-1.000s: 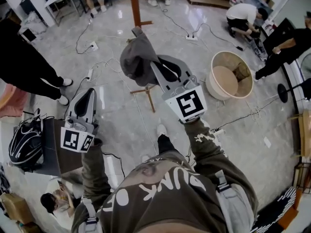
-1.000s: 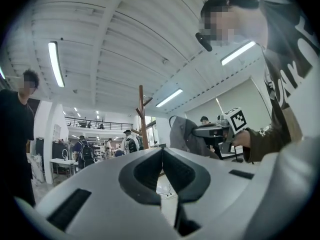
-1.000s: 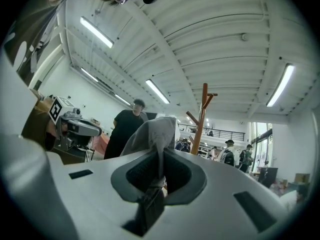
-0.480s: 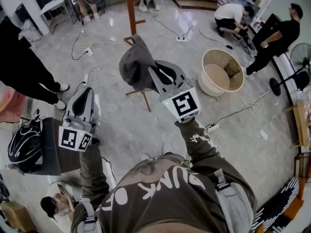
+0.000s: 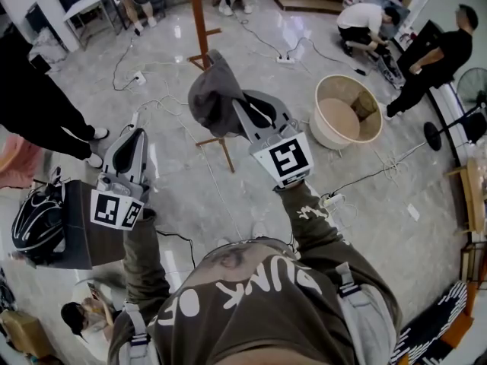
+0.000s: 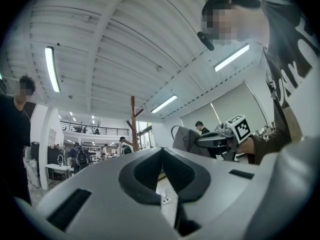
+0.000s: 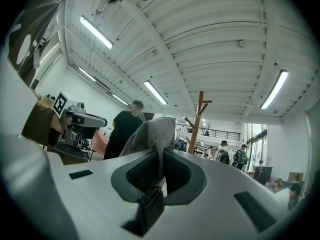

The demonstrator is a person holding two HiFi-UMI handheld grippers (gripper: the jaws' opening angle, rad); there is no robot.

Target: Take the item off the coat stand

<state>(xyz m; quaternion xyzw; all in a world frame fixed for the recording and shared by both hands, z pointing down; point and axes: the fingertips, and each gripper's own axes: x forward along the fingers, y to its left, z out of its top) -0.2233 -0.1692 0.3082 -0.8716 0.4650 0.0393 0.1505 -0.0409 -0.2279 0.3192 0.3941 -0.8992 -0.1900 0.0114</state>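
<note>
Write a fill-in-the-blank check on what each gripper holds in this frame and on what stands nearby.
1. The right gripper is shut on a ____ garment.
2. The left gripper has its jaws together and holds ____.
3. The round beige tub stands on the ____.
Missing words: grey; nothing; floor.

the cloth is in front of the coat stand. the tub is to its right, the helmet far left.
</note>
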